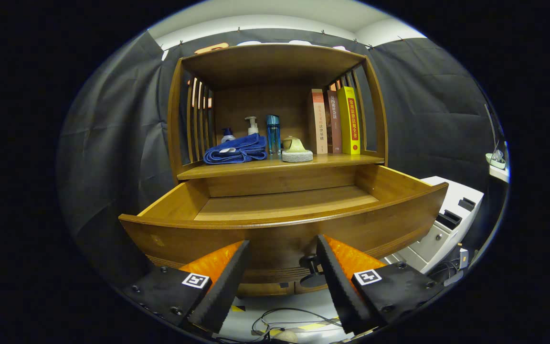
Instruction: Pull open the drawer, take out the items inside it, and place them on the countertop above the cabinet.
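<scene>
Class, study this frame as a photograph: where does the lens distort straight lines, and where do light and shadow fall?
Gripper view: fisheye bends the open drawer front into a bow and leans the cabinet posts inward; the countertop things, such as the blue towel and books, are lit and sharp; the shelf's back is shadowed; the open tongs sit dim before the drawer front.

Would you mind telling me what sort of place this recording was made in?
Probably a staged recording booth, not a home: a wooden cabinet with its drawer open stands against black cloth walls, loose cables on the floor. The gripper is open.
</scene>
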